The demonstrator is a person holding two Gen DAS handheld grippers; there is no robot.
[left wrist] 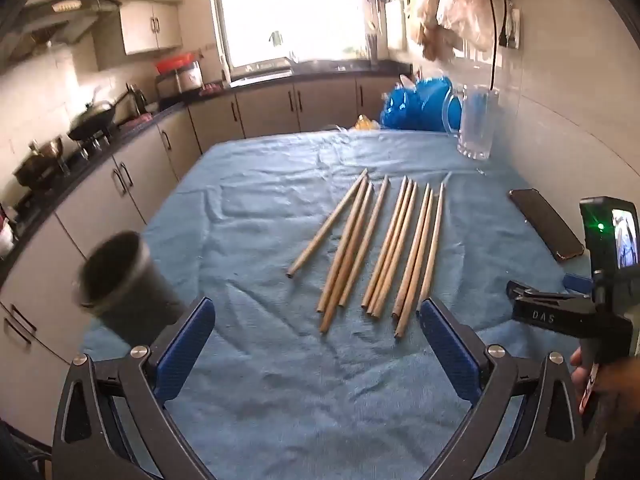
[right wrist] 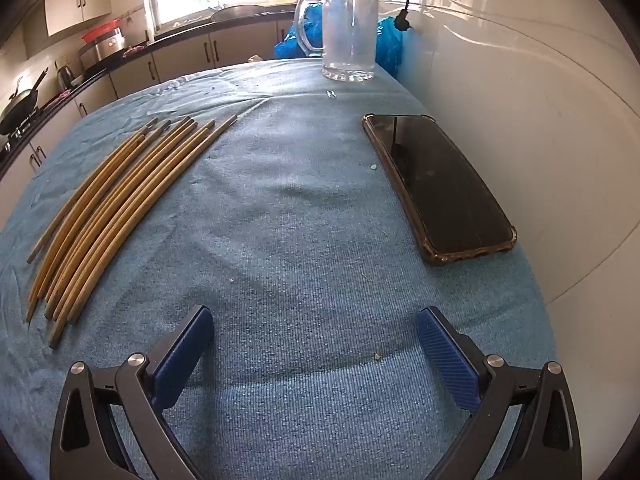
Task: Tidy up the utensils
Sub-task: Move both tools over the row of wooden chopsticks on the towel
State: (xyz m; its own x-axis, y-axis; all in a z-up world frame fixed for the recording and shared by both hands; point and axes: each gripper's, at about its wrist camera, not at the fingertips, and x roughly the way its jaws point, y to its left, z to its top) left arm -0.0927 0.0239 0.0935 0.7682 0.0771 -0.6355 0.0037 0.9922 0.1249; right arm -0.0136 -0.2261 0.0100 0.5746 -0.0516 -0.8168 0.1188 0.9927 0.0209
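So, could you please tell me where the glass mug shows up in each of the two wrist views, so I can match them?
Left wrist view: the glass mug stands upper right, at the far end of the blue cloth, by the wall.
Right wrist view: the glass mug stands top centre, at the cloth's far edge.
Shared landmark: the dark phone, lying nearer than the mug in both views.

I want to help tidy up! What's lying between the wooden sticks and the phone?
Nothing, just bare blue cloth between the chopsticks and the phone. The right wrist view shows that stretch best.
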